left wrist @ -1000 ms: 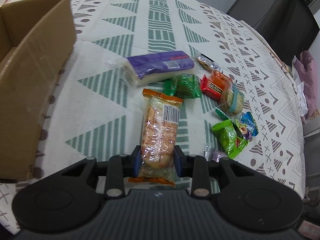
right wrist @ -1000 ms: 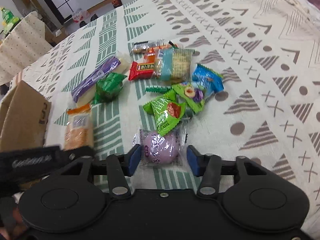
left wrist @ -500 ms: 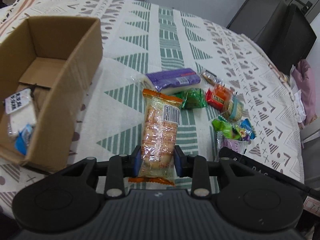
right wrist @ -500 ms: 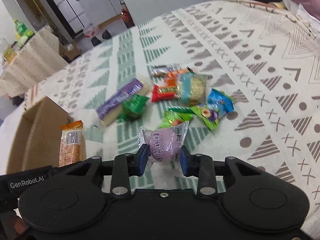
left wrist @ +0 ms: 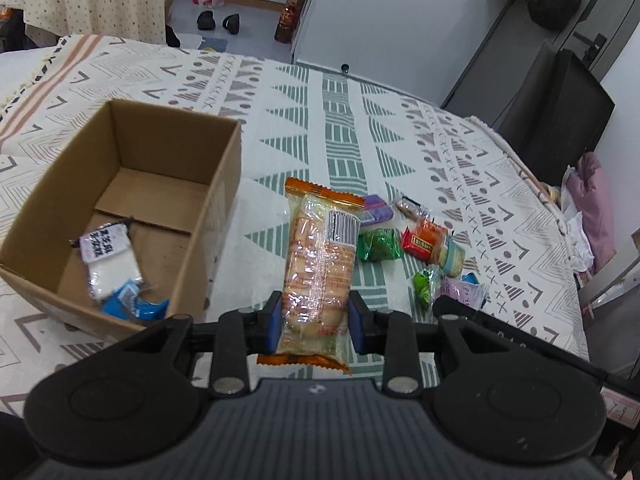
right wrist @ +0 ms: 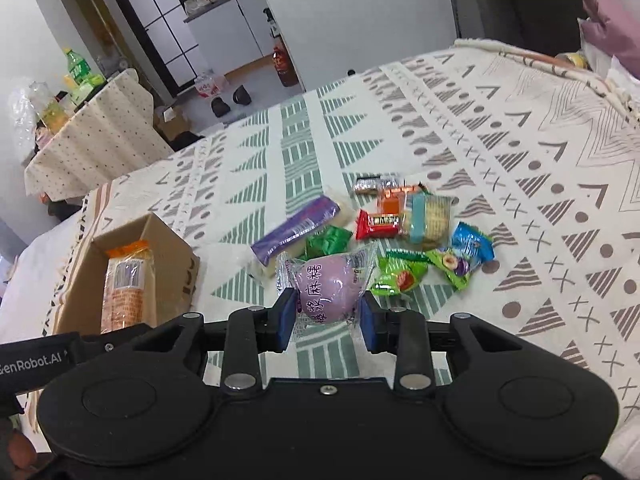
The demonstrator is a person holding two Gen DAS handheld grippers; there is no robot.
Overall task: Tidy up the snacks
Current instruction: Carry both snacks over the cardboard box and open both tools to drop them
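Observation:
My left gripper (left wrist: 316,322) is shut on a long clear cracker pack with orange ends (left wrist: 318,268), held up in the air just right of the open cardboard box (left wrist: 224,184). The pack also shows in the right wrist view (right wrist: 126,284), in front of the box (right wrist: 182,256). The box holds a white packet (left wrist: 106,260) and a blue packet (left wrist: 136,306). My right gripper (right wrist: 326,322) is shut on a purple round mochi packet (right wrist: 330,290), lifted above the cloth. Several loose snacks (right wrist: 404,232) lie on the cloth beyond it.
A patterned cloth (right wrist: 520,168) covers the table. The loose pile includes a purple bar (right wrist: 296,230), a green packet (right wrist: 330,240), a red packet (right wrist: 378,222) and a blue packet (right wrist: 472,244). The table edge (left wrist: 560,216) runs along the right.
Both grippers have risen and drawn back with their packs. My right gripper closed on the mochi packet and lifted it. The box has come into full view at left.

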